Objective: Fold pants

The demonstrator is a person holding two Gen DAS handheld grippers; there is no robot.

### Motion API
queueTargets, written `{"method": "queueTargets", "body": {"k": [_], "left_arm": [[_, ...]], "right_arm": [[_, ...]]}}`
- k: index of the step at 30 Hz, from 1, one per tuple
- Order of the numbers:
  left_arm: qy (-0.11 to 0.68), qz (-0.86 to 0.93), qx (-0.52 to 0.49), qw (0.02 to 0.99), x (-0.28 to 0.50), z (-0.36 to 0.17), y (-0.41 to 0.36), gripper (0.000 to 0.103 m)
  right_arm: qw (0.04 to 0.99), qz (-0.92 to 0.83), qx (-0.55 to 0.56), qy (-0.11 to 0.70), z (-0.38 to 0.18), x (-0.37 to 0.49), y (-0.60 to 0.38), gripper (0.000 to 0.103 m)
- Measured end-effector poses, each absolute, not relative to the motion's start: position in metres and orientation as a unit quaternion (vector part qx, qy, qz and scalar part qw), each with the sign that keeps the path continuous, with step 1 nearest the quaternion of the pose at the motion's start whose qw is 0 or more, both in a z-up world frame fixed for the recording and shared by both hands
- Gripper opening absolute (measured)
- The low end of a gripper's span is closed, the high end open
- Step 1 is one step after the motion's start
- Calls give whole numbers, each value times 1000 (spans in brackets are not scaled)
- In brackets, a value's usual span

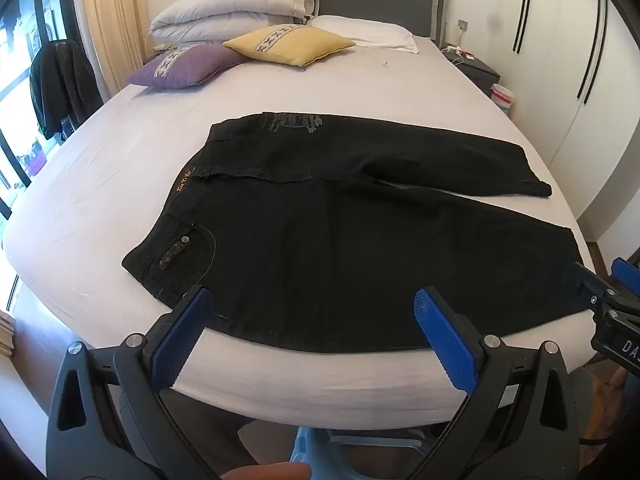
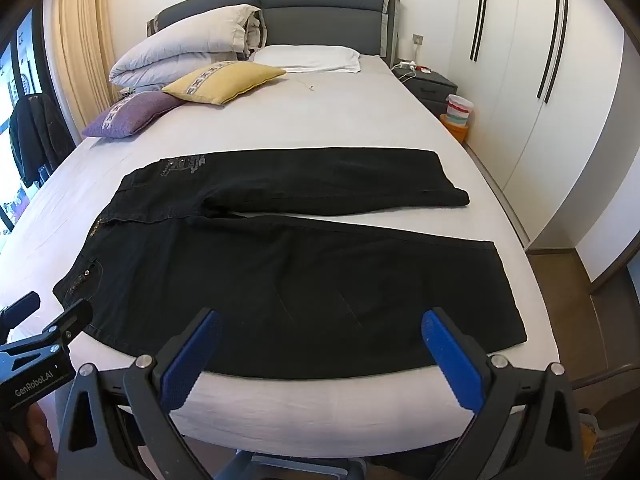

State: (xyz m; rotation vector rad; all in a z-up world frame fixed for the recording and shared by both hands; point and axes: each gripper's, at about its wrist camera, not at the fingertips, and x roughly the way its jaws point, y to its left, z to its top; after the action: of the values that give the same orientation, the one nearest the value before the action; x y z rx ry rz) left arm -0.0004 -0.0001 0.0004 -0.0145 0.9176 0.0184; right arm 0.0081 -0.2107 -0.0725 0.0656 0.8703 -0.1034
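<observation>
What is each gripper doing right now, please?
Left gripper: open, holding nothing, above the black pants.
Right gripper: open, holding nothing.

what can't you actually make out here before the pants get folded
- Print on the pants, left wrist view: too small to read.
- Near edge of the pants, both views: partly behind the left gripper and right gripper.
- Items on the nightstand, right wrist view: too small.

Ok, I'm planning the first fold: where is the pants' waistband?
In both views the waistband lies at the pants' left end, toward the purple cushion.
</observation>
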Motion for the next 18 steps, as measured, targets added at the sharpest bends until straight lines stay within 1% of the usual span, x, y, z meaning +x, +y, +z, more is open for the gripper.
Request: {"method": "queueTargets", "body": {"k": [18], "left_arm": [[446, 11, -7, 895, -4, -4, 7, 103]], "right_arm": [[904, -50, 32, 423, -75, 7, -211, 103]]}}
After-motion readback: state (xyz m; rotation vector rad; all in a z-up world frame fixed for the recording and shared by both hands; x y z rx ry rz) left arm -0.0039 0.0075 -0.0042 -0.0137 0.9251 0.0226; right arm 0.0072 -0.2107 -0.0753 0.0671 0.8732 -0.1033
